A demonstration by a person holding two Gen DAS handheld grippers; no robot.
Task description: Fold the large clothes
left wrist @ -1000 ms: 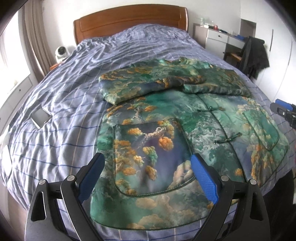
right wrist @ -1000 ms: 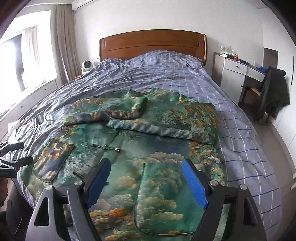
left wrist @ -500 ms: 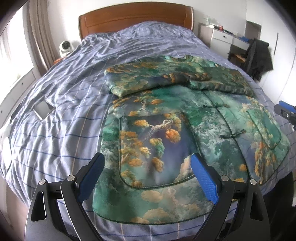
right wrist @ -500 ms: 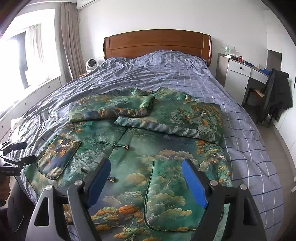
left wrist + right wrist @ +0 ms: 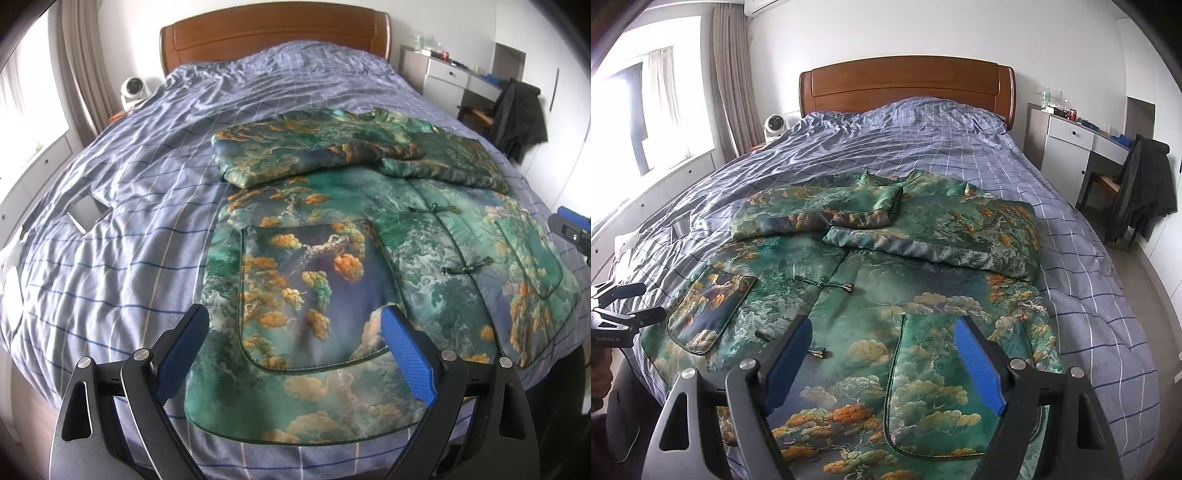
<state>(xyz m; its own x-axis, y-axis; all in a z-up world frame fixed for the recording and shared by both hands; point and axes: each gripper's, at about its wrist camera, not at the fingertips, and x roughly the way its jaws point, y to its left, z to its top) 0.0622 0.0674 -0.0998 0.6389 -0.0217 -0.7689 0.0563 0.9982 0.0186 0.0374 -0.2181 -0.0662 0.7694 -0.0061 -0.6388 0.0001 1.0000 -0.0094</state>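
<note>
Green brocade jacket [image 5: 369,258] now sits lower in both views than a second ago: you've pulled left gripper [image 5: 295,354] and right gripper [image 5: 882,365] back, fingers apart and empty, so its hem remains unfolded.

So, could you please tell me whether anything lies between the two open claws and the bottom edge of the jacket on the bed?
Nothing visible does. The left claw and the right claw both hang open above the jacket, with only its own pockets and knot buttons below them. The bed beside it is bare cover.
</note>
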